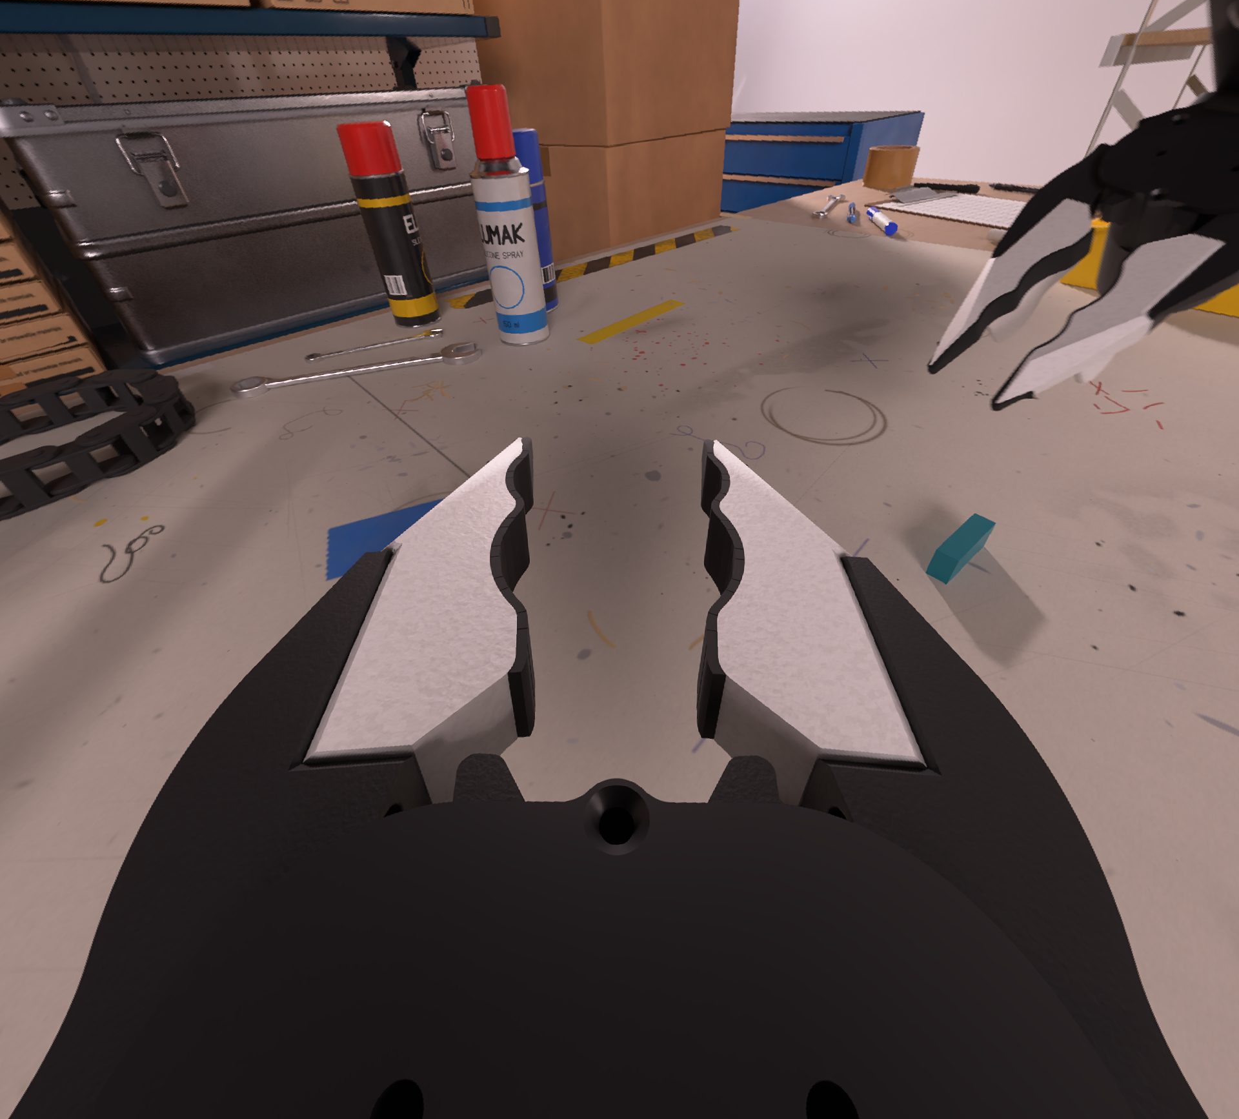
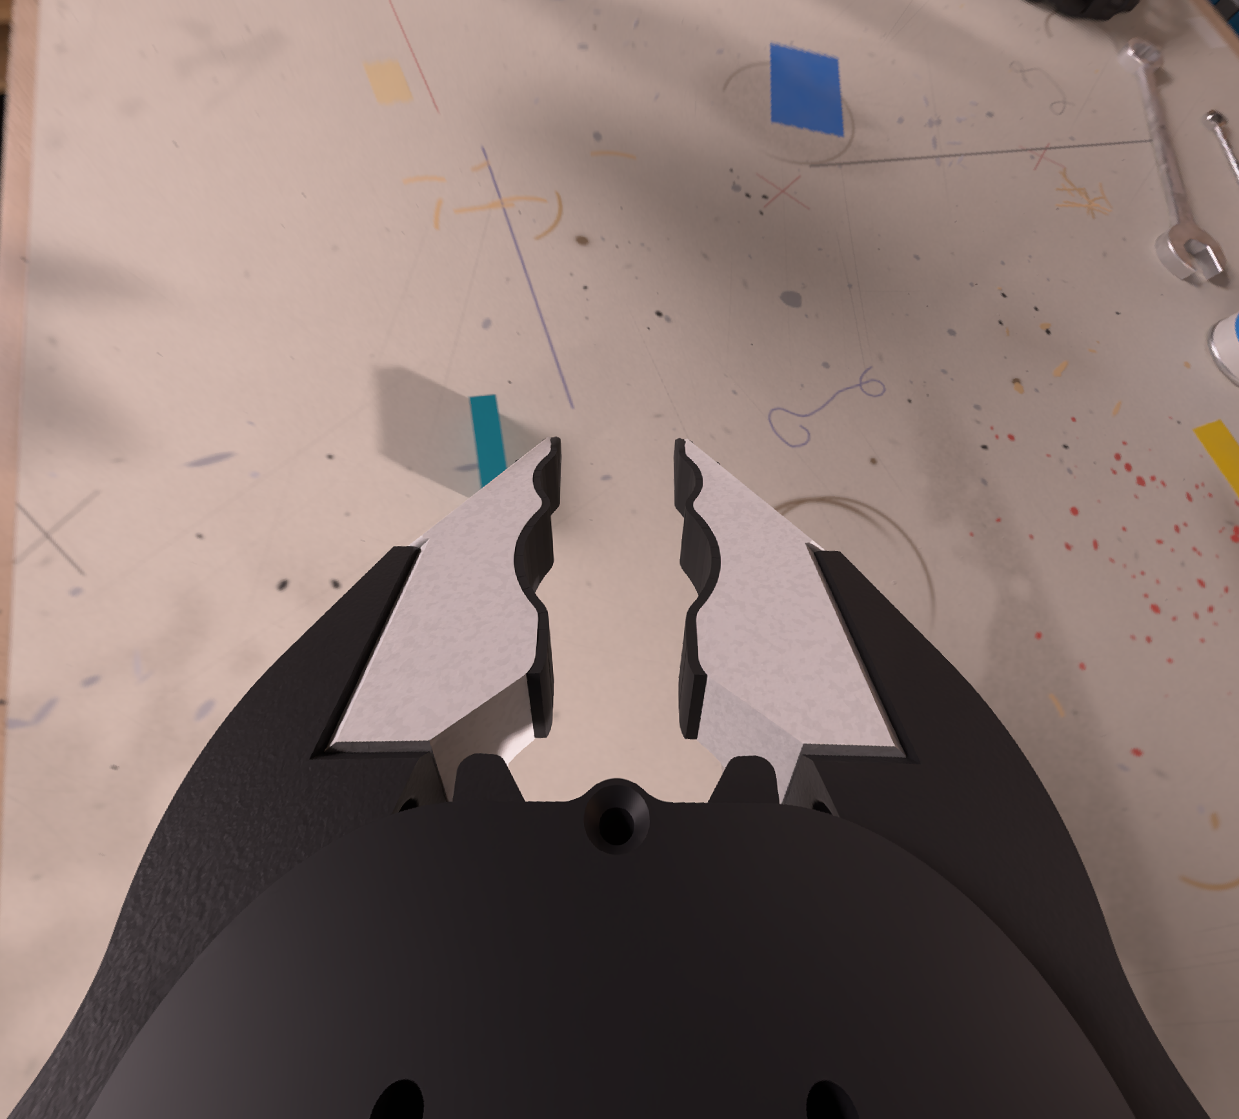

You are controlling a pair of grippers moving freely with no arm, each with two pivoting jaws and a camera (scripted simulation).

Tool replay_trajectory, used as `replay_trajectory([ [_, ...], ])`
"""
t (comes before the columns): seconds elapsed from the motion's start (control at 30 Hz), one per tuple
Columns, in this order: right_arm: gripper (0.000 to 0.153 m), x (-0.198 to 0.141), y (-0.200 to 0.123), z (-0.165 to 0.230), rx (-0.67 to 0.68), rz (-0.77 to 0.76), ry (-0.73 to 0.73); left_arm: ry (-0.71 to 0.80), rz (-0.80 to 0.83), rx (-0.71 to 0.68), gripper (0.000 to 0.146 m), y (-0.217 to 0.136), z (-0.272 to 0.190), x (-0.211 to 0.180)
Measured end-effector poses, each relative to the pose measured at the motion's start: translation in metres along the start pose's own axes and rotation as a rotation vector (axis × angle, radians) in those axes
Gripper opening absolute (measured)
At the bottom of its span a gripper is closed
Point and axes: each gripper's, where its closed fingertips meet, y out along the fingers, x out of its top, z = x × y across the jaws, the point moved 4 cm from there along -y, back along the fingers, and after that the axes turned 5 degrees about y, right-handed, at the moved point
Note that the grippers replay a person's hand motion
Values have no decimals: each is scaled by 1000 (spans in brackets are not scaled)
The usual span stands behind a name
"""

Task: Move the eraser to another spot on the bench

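The eraser [image 1: 960,548] is a small teal block that stands tilted on the grey bench [image 1: 737,349] and casts a shadow beside it. My left gripper [image 1: 618,444] is open and empty, and the eraser is to its right, apart from it. My right gripper [image 1: 965,387] hangs open and empty above the bench, beyond the eraser. In the right wrist view the right gripper [image 2: 617,443] looks down on the bench. There the eraser [image 2: 487,440] is just left of the left fingertip, which hides part of it. Nothing is between the jaws.
A metal case [image 1: 234,215], spray cans [image 1: 389,222] and cardboard boxes [image 1: 603,81] line the back. Two wrenches [image 1: 355,369] lie before the case, with a black cable chain [image 1: 80,436] at the left. A blue tape patch [image 2: 804,89] lies on the bench.
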Motion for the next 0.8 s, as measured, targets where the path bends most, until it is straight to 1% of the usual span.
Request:
replay_trajectory([
  [0.07, 37, -2, -4, 10, -8, -40, 29, 3, 3, -7, 51, 6, -2, 1],
  [0.13, 40, -5, 1, 23, 4, -49, 45, -4, 8, -19, 51, 11, -5, 0],
  [0.2, 42, -9, 14, 40, 61, -36, 54, -8, 22, -33, 51, 14, -8, -2],
  [0.3, 47, -12, 36, 59, 126, 25, 9, -5, 43, -43, 51, 17, -9, -4],
  [0.4, 52, -4, 49, 59, 149, 42, -18, -36, 54, -54, 51, 18, -6, -6],
  [0.53, 57, 6, 60, 54, 173, 49, -51, -74, 21, -46, 52, 14, -2, -6],
  [0.8, 58, -1, 85, 70, 283, 151, -133, -63, 24, -51, 53, 13, -3, -8],
])
